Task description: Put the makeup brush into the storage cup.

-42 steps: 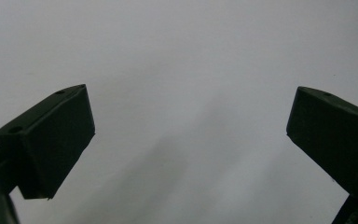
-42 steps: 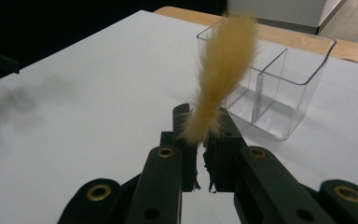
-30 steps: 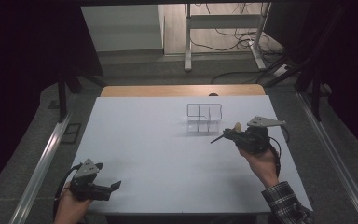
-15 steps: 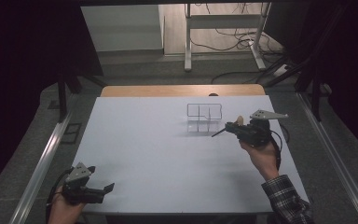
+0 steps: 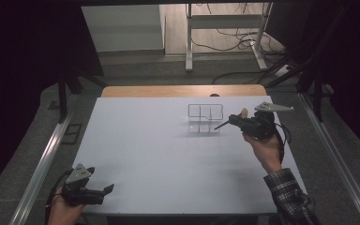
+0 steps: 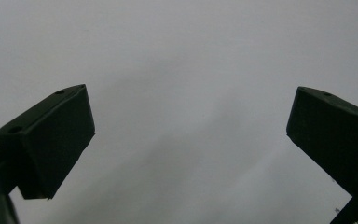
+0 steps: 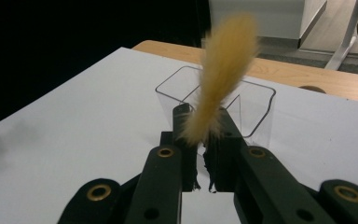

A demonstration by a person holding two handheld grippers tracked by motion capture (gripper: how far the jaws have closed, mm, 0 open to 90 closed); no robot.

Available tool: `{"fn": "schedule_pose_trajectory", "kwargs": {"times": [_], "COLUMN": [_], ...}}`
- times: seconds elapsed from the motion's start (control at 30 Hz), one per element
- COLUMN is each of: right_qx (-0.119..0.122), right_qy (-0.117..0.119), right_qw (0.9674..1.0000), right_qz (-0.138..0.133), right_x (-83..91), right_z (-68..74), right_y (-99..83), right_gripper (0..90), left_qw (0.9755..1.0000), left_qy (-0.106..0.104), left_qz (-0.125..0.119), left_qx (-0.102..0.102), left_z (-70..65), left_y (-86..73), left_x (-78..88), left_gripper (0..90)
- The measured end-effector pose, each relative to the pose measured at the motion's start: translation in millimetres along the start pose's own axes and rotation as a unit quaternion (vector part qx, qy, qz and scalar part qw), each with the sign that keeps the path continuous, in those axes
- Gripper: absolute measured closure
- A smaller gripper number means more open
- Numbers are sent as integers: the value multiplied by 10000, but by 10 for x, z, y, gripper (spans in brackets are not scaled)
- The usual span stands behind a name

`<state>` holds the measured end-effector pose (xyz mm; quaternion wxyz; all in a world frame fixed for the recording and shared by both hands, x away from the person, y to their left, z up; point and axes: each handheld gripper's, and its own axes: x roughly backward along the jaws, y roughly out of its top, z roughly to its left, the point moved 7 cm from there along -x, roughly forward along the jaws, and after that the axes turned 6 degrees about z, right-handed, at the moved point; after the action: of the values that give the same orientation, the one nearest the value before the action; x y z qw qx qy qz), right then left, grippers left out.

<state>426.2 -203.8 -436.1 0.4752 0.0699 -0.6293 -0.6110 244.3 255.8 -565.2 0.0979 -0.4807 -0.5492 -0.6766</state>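
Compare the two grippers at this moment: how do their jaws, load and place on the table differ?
The right gripper has its jaws shut on a tan fuzzy brush-like thing; the left gripper has its jaws wide apart with nothing between them. The right gripper is beside the clear divided container at the far right; the left gripper sits at the table's near left corner. Both are black and hand-held.

We find no readable text, label, brand, number or sign in any view.
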Motion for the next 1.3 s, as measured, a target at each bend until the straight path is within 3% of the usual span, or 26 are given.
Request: {"fn": "schedule_pose_trajectory", "kwargs": {"times": [0.7,1.3], "right_qx": [64,204], "right_qy": [-227,-533], "right_qw": [9996,9983], "right_qz": [-135,-95], "right_x": [-60,-171], "right_z": [-94,-202], "right_y": [345,550], "right_gripper": [834,834], "left_qw": [10000,9999], "left_qy": [-29,-50], "left_qz": [-79,-146], "left_qx": [-5,-2], "left_z": [-8,-18], "left_y": [17,32], "left_x": [9,16], "left_gripper": [14,14]}}
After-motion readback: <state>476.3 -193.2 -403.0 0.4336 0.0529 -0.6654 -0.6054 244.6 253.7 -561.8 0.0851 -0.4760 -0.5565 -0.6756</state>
